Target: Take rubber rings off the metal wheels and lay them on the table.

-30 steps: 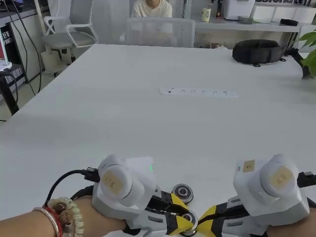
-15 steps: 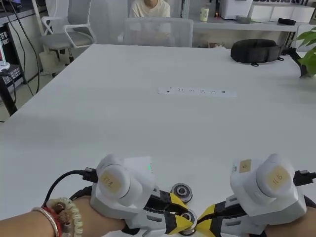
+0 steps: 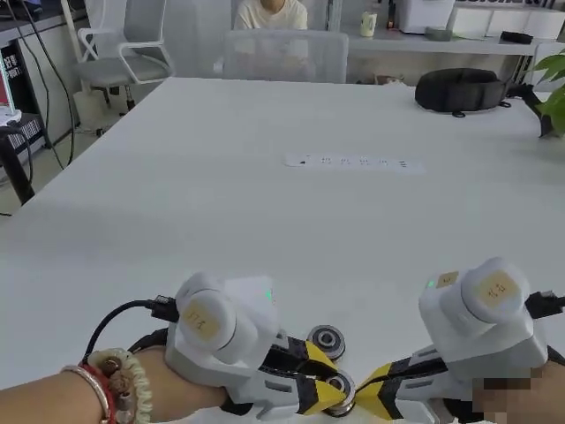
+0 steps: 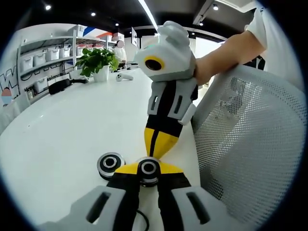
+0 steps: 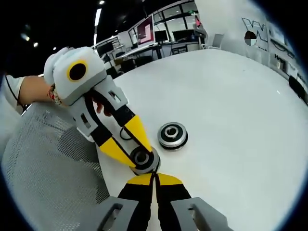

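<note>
Jaws of the left gripper [image 3: 325,395] clamp a metal wheel [image 5: 144,158] at the near edge of the desk [image 3: 265,203]. Those of the right gripper [image 5: 154,181] are pressed together, tips touching that wheel's rim. A second wheel [image 3: 327,338] lies flat just beside.

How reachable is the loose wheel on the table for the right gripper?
Probably yes: the loose wheel lies on the table close beside the right gripper, nothing between. That gripper is at the other wheel, held by the left gripper.
</note>
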### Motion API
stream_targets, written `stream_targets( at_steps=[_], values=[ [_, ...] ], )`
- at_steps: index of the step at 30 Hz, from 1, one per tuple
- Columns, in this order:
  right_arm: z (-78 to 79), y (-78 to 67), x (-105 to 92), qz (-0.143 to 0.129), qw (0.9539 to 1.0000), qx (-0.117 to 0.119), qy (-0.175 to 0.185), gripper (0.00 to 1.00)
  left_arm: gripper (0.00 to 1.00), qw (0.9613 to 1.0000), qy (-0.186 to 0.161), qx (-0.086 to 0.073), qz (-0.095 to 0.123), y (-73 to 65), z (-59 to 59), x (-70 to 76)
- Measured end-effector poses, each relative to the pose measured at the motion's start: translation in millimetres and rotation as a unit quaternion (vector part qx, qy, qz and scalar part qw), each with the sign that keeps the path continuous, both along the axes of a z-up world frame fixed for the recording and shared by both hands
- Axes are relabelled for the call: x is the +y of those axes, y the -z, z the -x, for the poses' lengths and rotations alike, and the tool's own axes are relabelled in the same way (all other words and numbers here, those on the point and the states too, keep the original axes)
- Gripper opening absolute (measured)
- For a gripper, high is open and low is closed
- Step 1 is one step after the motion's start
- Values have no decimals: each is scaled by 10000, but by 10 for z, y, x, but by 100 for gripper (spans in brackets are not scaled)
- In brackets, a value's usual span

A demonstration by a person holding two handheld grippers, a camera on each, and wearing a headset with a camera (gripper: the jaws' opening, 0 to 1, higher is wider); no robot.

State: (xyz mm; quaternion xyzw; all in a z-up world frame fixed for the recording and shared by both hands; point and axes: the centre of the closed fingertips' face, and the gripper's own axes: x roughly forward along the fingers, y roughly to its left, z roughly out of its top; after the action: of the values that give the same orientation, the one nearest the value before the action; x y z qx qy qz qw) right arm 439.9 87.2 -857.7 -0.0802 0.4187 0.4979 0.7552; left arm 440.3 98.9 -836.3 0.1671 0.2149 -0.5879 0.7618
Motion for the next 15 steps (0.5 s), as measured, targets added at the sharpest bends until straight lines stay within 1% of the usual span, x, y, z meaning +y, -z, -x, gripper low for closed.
stream_targets(
  at_steps=[1, 3, 4, 6, 9, 10, 15],
  values=[
    [-8, -8, -9, -39, 9999, 74, 56, 0, 8, 10000, -2, 2, 0, 0, -1, 1],
    [-30, -22, -13, -109, 9998, 96, 125, 0, 8, 10000, 0, 2, -1, 0, -3, 1],
    [-28, -30, -19, -168, 9992, 245, 284, 0, 8, 10000, 0, 6, -2, 0, -2, 1],
    [-37, -60, -12, -329, 9972, 475, 484, 0, 8, 10000, 4, 6, -8, -1, -1, -1],
    [-46, -96, -7, -518, 9951, 609, 589, 0, 8, 10000, 3, 15, -12, 0, 0, -2],
    [-56, -105, -23, -533, 9944, 641, 655, 0, 8, 10000, 10, 11, -19, 0, 3, -2],
    [-39, -123, -4, -650, 9919, 793, 749, 0, 8, 10000, 33, 1, -39, 2, 6, -2]
  ],
)
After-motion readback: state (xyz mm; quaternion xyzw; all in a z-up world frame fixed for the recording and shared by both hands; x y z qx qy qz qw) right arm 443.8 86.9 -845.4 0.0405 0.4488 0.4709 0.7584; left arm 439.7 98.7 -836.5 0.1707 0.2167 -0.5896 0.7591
